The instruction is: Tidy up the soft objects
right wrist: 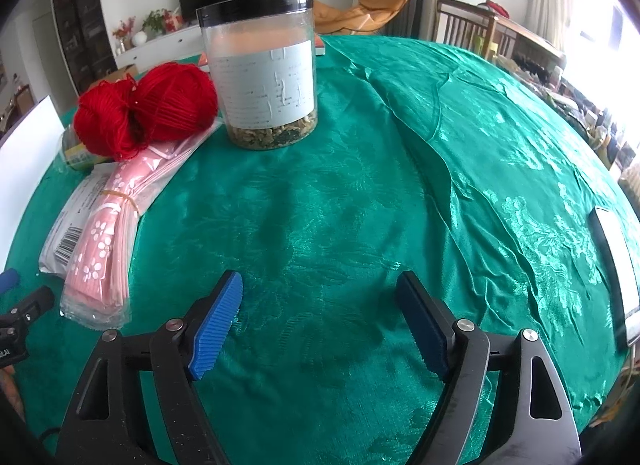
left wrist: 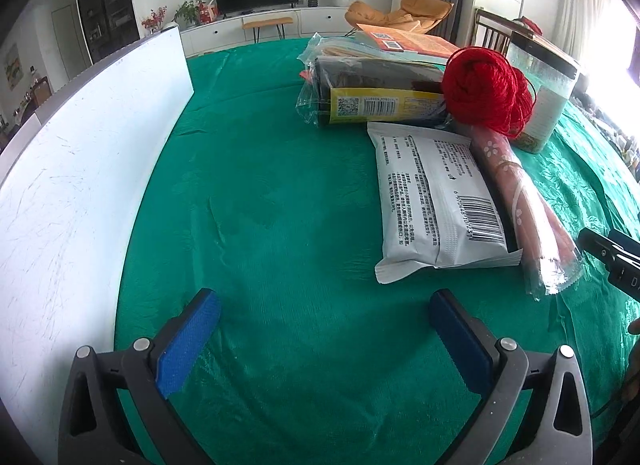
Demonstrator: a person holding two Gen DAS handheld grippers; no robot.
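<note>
Your left gripper point(left wrist: 324, 307) hung over the bare green tablecloth point(left wrist: 280, 193) with its blue-padded jaws spread wide and nothing between them; the cloth showed clear through the gap. Your right gripper point(right wrist: 320, 293) was likewise spread wide over the cloth, pads apart and pinching nothing. The soft things lay in a cluster on the table, ahead and to the right of your left gripper and ahead and to the left of your right one. The red yarn ball point(left wrist: 486, 87) sat on top of the pile, resting against the far end of the pink flower-printed packet point(left wrist: 520, 201) in its clear wrapper, which was bound with a rubber band as the right wrist view showed. The white sealed pouch with a barcode point(left wrist: 436, 201) lay flat just beside that packet, touching it along one long edge. Behind the pouch lay a dark packet with a yellow label point(left wrist: 372, 101) in a clear bag, and behind that an orange book point(left wrist: 404, 41). The clear plastic jar with a black lid point(right wrist: 260, 69) stood upright just beside the yarn, with dried plant matter in its bottom. A white board point(left wrist: 80, 185) stood on edge along the left side of the table. At the right edge of the right wrist view, a phone-like slab point(right wrist: 616, 265) lay flat on the cloth, well apart from the pile.
</note>
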